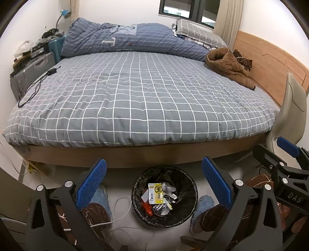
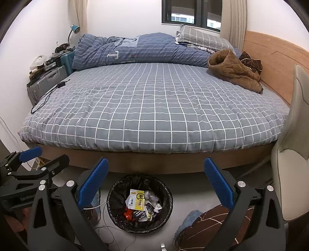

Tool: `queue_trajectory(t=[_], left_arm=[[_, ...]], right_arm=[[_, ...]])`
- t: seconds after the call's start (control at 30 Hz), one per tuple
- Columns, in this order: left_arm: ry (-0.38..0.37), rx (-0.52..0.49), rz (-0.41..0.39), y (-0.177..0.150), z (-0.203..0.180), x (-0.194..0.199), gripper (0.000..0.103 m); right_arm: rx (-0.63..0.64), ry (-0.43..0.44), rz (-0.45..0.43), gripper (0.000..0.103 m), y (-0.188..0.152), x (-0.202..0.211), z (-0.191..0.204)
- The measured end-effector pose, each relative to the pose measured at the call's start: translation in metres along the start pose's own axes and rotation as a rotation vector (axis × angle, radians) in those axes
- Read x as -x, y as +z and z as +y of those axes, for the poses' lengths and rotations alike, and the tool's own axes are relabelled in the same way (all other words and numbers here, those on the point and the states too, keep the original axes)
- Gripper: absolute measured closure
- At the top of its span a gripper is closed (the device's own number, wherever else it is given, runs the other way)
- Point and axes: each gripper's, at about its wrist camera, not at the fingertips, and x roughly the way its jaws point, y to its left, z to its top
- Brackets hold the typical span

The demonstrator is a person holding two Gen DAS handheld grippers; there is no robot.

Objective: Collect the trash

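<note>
While the left claw [image 1: 154,185] hangs spread apart and empty above the floor, the black bin [image 1: 164,197] sits between its fingers, holding a yellow wrapper [image 1: 157,193]. From the right wrist, the right claw [image 2: 156,183] also gapes empty, the bin [image 2: 140,204] below it, beside the bed [image 2: 154,108].

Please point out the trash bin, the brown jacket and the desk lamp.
trash bin [image 1: 190,208], left wrist view, inner wall of black liner.
brown jacket [image 2: 231,72], right wrist view, middle of fabric.
desk lamp [image 1: 65,13], left wrist view, blue shade.
</note>
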Motion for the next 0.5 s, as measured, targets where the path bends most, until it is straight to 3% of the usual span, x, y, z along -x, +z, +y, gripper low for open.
queue_trajectory(t=[0.5], left_arm=[[0.017,0.003,-0.006,0.0013,0.0024,0.0,0.006]], right_arm=[[0.0,0.002,0.009,0.008,0.0,-0.0043,0.0022]])
